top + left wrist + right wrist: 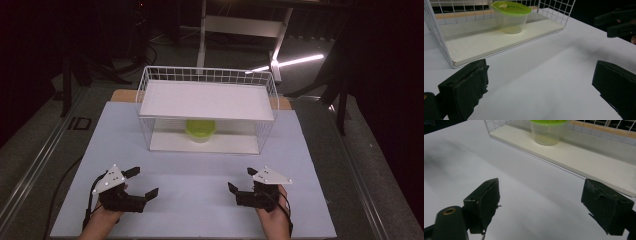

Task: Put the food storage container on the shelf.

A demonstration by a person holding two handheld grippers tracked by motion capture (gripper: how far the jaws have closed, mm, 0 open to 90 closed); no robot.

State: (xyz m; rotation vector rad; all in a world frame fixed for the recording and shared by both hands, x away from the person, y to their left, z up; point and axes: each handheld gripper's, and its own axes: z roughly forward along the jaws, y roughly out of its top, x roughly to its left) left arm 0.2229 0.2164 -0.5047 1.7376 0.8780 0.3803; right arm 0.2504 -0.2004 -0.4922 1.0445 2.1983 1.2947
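A clear plastic tub with a lime-green lid (pixel 200 129) (pixel 510 17) (pixel 547 132) stands on the lower board of a white wire shelf rack (pixel 148 107) (pixel 439 37) (pixel 599 165) at the middle of the table. My left gripper (pixel 142 181) (pixel 539 86) rests open near the front left of the white table sheet, nothing between its jaws. My right gripper (pixel 240 180) (pixel 540 203) is open too, near the front right, empty. Both point toward the rack, well short of it.
The rack's upper shelf is a bare white board (pixel 207 100). The white sheet (pixel 200 175) covers the table; bare sheet lies between the grippers and the rack. A cable (pixel 60 190) trails off the left edge. Dark floor and stand legs lie beyond.
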